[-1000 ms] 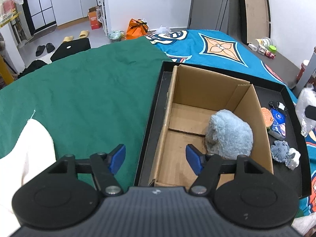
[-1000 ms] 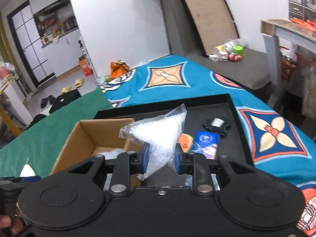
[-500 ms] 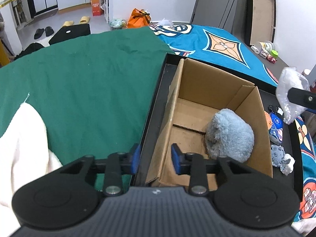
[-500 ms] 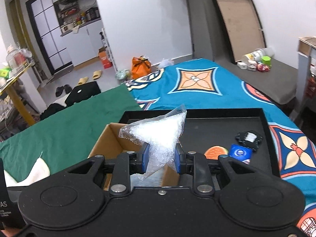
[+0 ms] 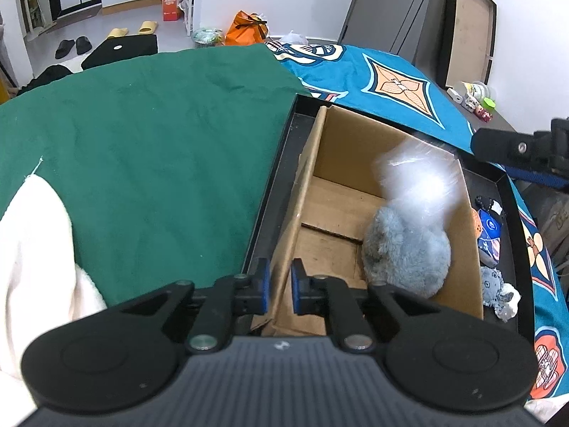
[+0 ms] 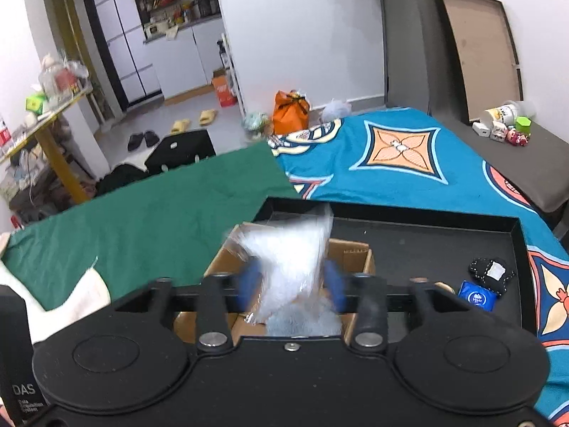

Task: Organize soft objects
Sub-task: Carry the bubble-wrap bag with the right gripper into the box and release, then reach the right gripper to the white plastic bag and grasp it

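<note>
A cardboard box sits in a black tray. A grey-blue plush lies inside it. My left gripper is shut on the box's near left wall. A clear plastic bag of white stuffing is blurred in mid-air over the box, above the plush. In the right wrist view the bag sits loose between the spread fingers of my right gripper, which is open above the box.
A small grey plush, a blue packet and a black item lie on the tray's right side. A white towel lies on green cloth at left. Blue patterned cloth lies beyond.
My left gripper closed onto the box wall. My right gripper moved over the box and opened, and the bag of stuffing is dropping out of it.
</note>
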`<state>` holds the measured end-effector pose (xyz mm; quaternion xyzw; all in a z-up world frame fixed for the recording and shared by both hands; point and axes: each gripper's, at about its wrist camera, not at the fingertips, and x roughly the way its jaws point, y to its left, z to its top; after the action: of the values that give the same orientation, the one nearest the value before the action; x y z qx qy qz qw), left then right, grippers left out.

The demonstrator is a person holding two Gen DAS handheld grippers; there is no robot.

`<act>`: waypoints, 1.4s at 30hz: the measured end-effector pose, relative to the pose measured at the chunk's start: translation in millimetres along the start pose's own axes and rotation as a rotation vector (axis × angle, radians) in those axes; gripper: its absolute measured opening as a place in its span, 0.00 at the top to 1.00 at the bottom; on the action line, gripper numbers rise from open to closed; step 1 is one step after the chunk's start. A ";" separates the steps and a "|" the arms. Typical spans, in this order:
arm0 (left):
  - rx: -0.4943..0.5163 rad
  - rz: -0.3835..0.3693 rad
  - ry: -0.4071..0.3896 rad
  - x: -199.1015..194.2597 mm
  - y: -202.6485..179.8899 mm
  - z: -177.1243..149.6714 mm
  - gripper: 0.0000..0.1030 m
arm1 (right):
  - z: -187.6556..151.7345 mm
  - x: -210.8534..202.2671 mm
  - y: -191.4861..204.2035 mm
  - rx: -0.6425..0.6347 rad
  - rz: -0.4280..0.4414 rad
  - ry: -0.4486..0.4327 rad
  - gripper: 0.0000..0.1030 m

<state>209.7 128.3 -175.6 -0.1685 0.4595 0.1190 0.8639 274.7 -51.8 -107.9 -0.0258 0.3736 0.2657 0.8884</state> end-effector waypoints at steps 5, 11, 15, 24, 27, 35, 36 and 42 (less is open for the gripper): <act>-0.007 0.006 0.003 0.0 0.8 0.5 0.89 | -8.8 -0.6 -5.1 0.014 -0.015 0.023 0.38; 0.012 0.017 0.001 -1.8 -2.7 1.2 0.86 | -26.1 -8.3 -19.9 0.057 -0.037 0.046 0.36; 0.027 0.032 0.006 -1.7 -5.5 0.9 0.85 | -38.0 -14.8 -28.3 0.081 -0.050 0.051 0.36; 0.072 0.061 -0.009 -5.3 -13.5 -1.1 0.71 | -54.8 -24.2 -47.9 0.129 -0.070 0.048 0.34; 0.097 0.070 -0.018 -6.8 -18.1 -2.4 0.64 | -59.9 -28.4 -53.2 0.135 -0.081 0.034 0.30; 0.146 0.098 -0.040 -11.0 -27.1 -5.6 0.49 | -82.2 -31.8 -71.4 0.162 -0.112 0.026 0.28; 0.150 0.103 -0.043 -11.2 -28.3 -5.7 0.48 | -85.0 -31.7 -74.4 0.167 -0.115 0.028 0.28; 0.181 0.138 -0.050 -11.1 -35.2 -6.3 0.45 | -98.3 -31.6 -101.1 0.226 -0.156 0.031 0.29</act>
<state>211.6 93.0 -163.2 -0.0546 0.4573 0.1405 0.8764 242.1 -176.8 -172.6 0.0415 0.4118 0.1517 0.8976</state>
